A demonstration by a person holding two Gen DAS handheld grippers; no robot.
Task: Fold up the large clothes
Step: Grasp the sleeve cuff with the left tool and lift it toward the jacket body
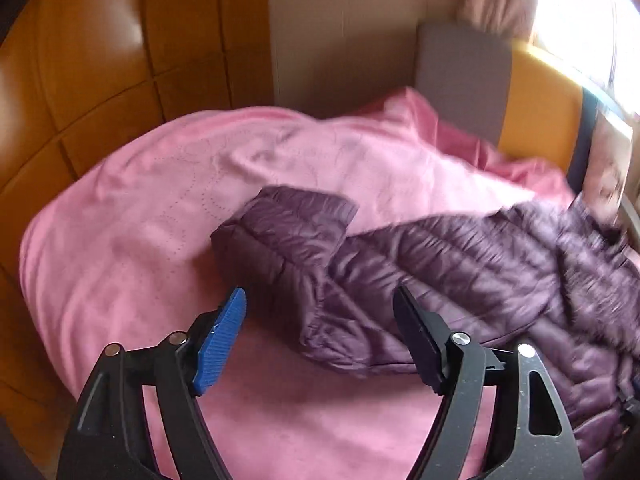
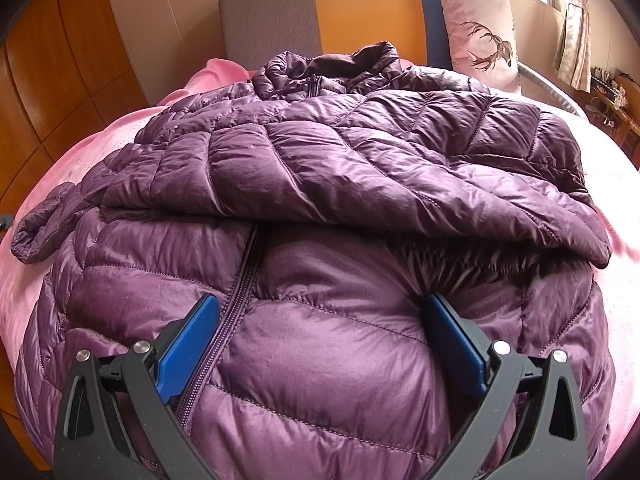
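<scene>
A purple quilted puffer jacket (image 2: 320,152) lies front up on the pink bed cover (image 2: 24,280), collar towards the headboard. One sleeve (image 2: 400,184) is folded across its chest. The other sleeve (image 1: 288,232) reaches out to the side, its cuff on the cover. My left gripper (image 1: 319,291) hovers just short of that sleeve, open, with nothing between its blue pads (image 1: 220,336). My right gripper (image 2: 320,298) stands open and wide over the lower front beside the zip (image 2: 236,304), its fingertips resting on the puffy fabric.
A grey, orange and blue headboard (image 2: 360,12) backs the bed. A pale pillow with a deer print (image 2: 480,32) leans on it at the right. Wooden wardrobe doors (image 1: 100,60) stand close along the left. A bright window (image 1: 592,20) with curtains is at the far right.
</scene>
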